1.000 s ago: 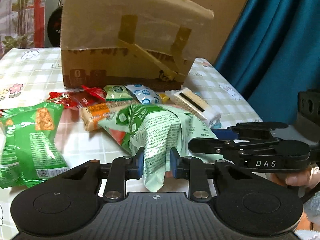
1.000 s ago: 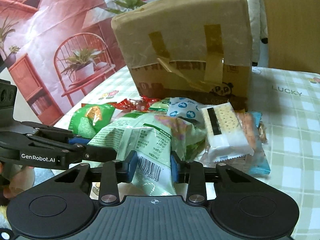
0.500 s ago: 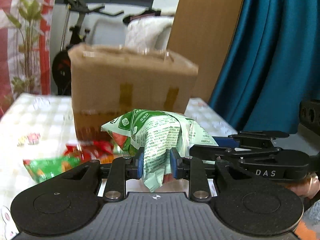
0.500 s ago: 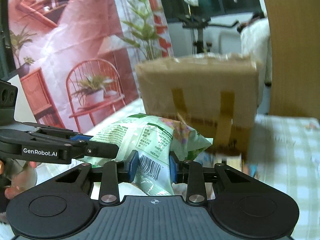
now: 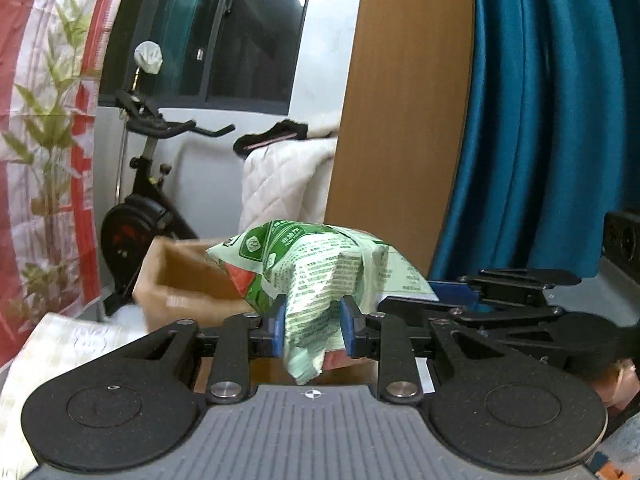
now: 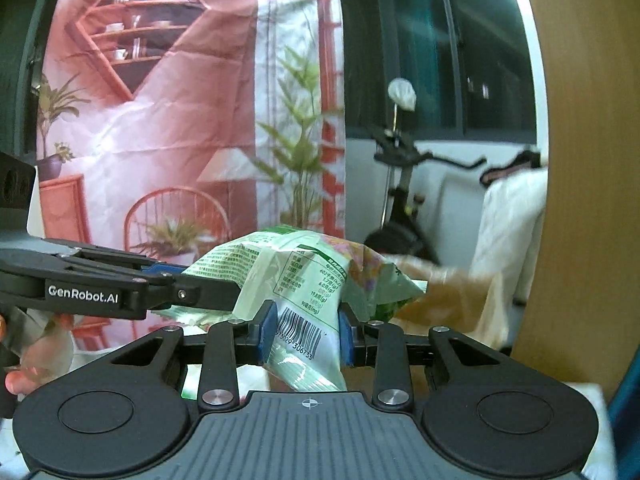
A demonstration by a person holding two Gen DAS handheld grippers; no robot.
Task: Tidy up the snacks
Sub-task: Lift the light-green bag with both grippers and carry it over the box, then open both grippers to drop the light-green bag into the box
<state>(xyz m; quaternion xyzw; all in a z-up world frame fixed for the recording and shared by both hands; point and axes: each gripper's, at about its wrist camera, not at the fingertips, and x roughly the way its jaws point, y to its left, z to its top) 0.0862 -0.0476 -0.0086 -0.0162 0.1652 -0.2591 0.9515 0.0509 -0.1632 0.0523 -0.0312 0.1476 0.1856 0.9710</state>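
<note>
Left gripper (image 5: 312,330) and right gripper (image 6: 307,334) both clamp one pale-green snack bag (image 5: 316,280) above the cardboard box (image 5: 176,280).

The cardboard box (image 5: 188,280) is motion-blurred, its lower part hidden behind the snack bag (image 5: 312,276).

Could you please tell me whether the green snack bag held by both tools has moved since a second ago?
Yes. The green snack bag has risen: it was level with the foot of the cardboard box, and now sits above the box's open top.
</note>
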